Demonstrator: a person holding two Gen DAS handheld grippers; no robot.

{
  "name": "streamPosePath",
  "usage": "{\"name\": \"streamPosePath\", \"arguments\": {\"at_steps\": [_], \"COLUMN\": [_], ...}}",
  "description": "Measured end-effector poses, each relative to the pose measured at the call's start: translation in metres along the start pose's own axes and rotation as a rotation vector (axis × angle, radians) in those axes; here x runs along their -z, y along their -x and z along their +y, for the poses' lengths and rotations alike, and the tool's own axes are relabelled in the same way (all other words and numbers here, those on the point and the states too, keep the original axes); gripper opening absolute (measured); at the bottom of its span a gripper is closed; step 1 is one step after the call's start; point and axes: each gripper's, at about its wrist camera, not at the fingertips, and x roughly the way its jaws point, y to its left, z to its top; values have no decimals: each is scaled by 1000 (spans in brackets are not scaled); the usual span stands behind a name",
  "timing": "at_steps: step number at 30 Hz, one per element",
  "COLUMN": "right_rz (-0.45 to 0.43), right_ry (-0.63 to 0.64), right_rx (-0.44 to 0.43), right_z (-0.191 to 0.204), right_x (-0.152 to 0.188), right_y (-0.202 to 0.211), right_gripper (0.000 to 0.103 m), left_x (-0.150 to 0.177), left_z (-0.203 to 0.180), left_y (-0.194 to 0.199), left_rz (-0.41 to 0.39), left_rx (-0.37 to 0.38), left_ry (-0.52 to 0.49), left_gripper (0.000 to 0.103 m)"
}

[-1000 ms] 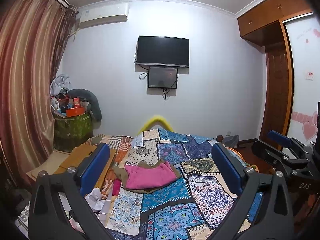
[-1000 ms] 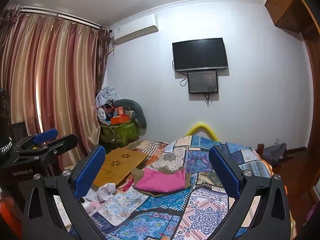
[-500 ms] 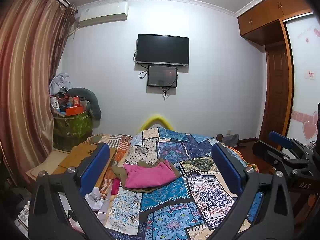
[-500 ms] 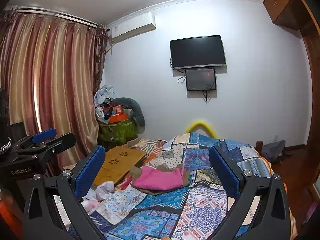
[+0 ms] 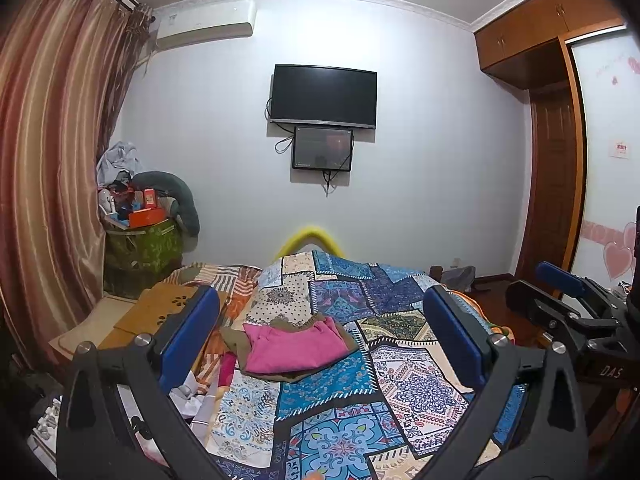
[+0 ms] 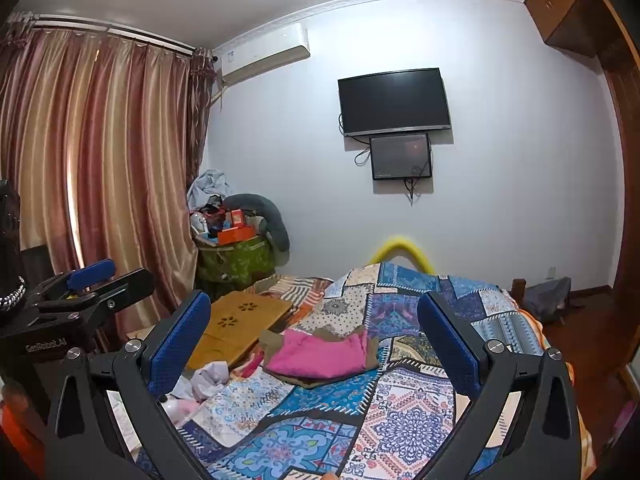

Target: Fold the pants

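Left wrist view: the left gripper (image 5: 320,340) with blue ribbed pads hangs over the bed, jaws wide apart and holding nothing. Between them, further away, the crumpled pink and olive-brown fabric pants (image 5: 294,346) lie in a soft heap on the blue patchwork quilt (image 5: 340,420), long side running roughly left to right; I can't tell which end is the waist. The right gripper (image 5: 560,296) pokes in at the right edge, black frame, blue pad.

Right wrist view: the right gripper (image 6: 316,340) is also spread open and empty. The same pants (image 6: 320,354) sit mid-bed between its fingers, pink layer on top, brown edges showing underneath. A flat tan wooden board with flower-shaped cutouts (image 6: 240,320) lies just to the left. The left gripper (image 6: 92,284) shows at the left edge.
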Motion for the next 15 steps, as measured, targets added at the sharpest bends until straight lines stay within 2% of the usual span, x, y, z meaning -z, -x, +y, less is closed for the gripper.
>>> {"name": "streamPosePath", "arguments": {"at_steps": [15], "right_rz": [-5], "right_ry": [-2], "right_rx": [-10], "right_z": [0], "right_x": [1], "right_y": [0], "right_gripper": [103], "left_x": [1], "left_z": [-1], "left_y": [-2], "left_rz": [11], "left_rx": [15], "left_ry": [14], "left_gripper": [103]}}
